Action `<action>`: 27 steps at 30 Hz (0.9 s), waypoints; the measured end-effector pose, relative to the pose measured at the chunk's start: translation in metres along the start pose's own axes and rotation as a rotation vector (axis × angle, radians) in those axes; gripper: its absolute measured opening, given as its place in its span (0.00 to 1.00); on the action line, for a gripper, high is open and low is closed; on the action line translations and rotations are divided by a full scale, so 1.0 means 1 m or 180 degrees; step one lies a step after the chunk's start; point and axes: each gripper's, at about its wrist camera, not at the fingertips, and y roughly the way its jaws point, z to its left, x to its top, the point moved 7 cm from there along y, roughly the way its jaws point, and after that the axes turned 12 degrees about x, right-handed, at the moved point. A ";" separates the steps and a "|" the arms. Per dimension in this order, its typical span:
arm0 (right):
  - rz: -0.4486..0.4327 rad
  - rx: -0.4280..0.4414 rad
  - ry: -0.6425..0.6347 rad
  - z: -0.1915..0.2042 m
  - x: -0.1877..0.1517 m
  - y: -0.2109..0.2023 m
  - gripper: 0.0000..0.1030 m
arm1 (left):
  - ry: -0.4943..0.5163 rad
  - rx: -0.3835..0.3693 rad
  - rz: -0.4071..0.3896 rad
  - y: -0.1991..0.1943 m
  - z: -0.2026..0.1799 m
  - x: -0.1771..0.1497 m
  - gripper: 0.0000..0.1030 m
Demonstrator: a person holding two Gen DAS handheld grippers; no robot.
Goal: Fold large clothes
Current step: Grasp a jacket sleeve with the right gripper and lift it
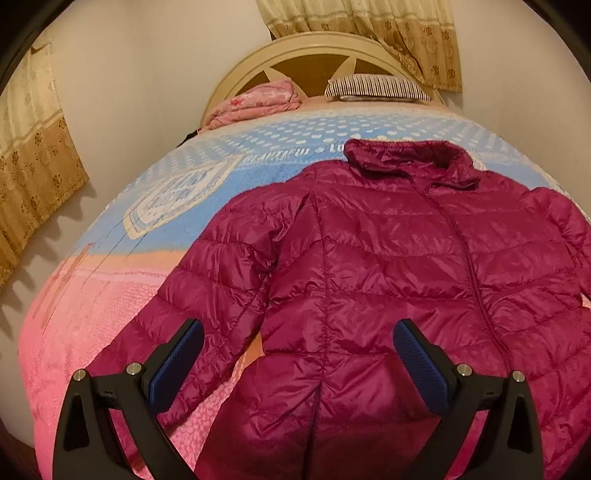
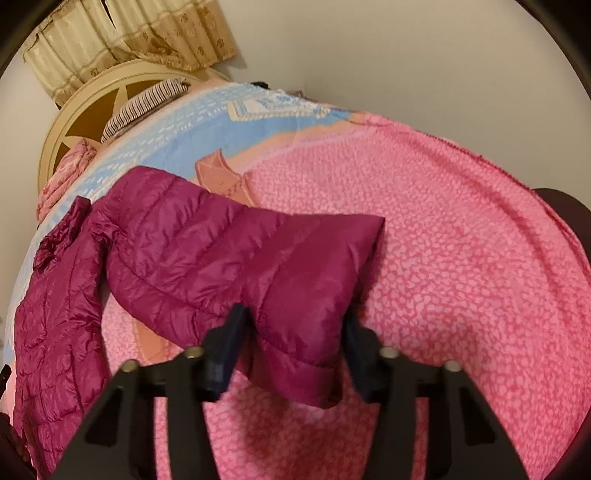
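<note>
We've got the right gripper (image 2: 295, 332) pinching the cuff of the puffy, slippery jacket (image 1: 369, 258), left gripper (image 1: 299, 354) open over its hem.

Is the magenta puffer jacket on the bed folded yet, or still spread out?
Spread out. The jacket lies flat on the bed, front up, collar at the far end, both sleeves out to the sides; no fold made yet.

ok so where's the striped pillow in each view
Left wrist view: striped pillow sits top centre-right, against the headboard.
Right wrist view: striped pillow is upper left, tilted, by the headboard.
Shared landmark: the cream curved headboard, under the curtain.
</note>
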 end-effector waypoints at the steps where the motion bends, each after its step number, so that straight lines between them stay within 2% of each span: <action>1: 0.0014 0.0013 -0.0011 -0.001 0.000 0.002 0.43 | 0.0003 -0.0006 0.0023 0.003 0.000 0.000 0.99; 3: 0.0013 0.0045 -0.0008 0.001 -0.001 0.006 0.38 | 0.0010 -0.0019 0.0056 0.009 0.001 0.001 0.99; 7: -0.0031 0.0170 0.0003 0.008 0.006 0.006 0.19 | 0.0010 0.0006 0.0050 0.013 0.012 0.008 0.99; 10: -0.0102 0.0251 -0.0070 0.022 0.015 0.000 0.16 | 0.0007 0.0072 0.0015 0.015 0.025 0.020 0.99; 14: -0.0247 0.0449 -0.0310 0.059 0.032 -0.014 0.15 | -0.0052 0.0091 0.0020 0.019 0.039 0.033 0.99; 20: -0.0355 0.0730 -0.0850 0.151 0.050 -0.026 0.14 | -0.0133 0.0085 0.0037 0.022 0.054 0.041 0.99; 27: -0.0277 0.1014 -0.1443 0.259 0.040 -0.006 0.14 | -0.0205 0.0197 0.0091 0.043 0.064 0.041 0.99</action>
